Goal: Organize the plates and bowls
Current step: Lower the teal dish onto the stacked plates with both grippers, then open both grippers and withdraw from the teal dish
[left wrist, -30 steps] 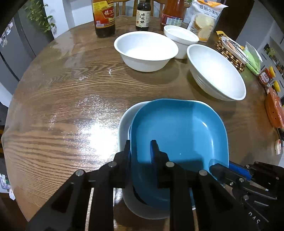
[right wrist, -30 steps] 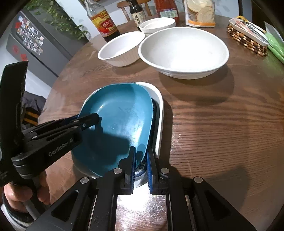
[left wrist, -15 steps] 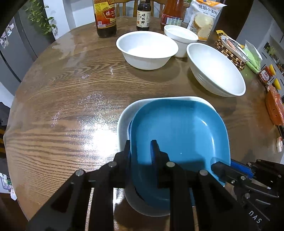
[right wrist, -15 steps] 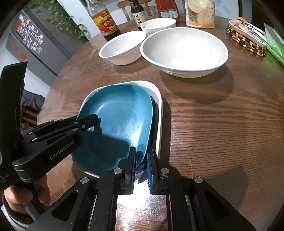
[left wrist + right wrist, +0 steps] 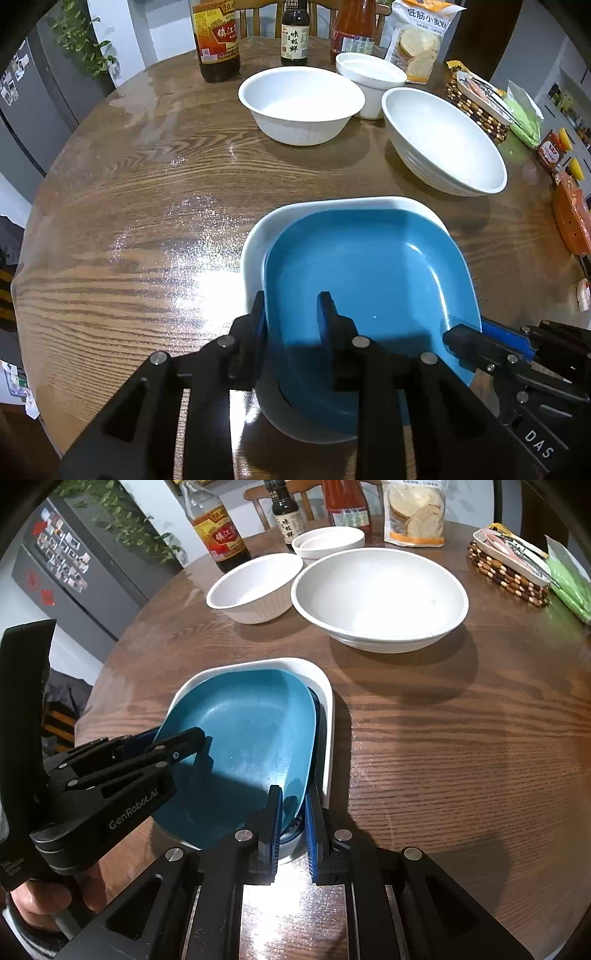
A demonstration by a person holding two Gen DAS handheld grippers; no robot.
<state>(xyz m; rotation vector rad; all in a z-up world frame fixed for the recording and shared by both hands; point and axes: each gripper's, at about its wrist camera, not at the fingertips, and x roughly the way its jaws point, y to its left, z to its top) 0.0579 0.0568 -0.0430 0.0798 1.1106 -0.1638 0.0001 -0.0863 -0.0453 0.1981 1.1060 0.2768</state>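
The blue plate [image 5: 369, 295] sits nested in a white rectangular dish [image 5: 258, 236] near the front edge of the round wooden table [image 5: 140, 206], tilted so that its side toward the right hand-held gripper rides higher than the dish rim there.

The left hand-held gripper [image 5: 291, 314] comes in low and nearly level from the near side, its fingers straddling the plate's near-left rim — one finger outside against the edge, the other inside on the blue surface, clamped on the plate. In the right wrist view this same gripper [image 5: 192, 744] reaches in from the left, with the person's bare fingers [image 5: 40, 904] wrapped round its handle.

The right hand-held gripper [image 5: 293, 805] points along the table from the plate's other side, its blue-padded fingers drawn close on the raised edge of the blue plate, above the white dish's corner.

Farther back stand three white bowls: a large one [image 5: 380, 598], a medium one [image 5: 255, 587] and a small one [image 5: 328, 542] — with sauce bottles [image 5: 218, 37] behind them.
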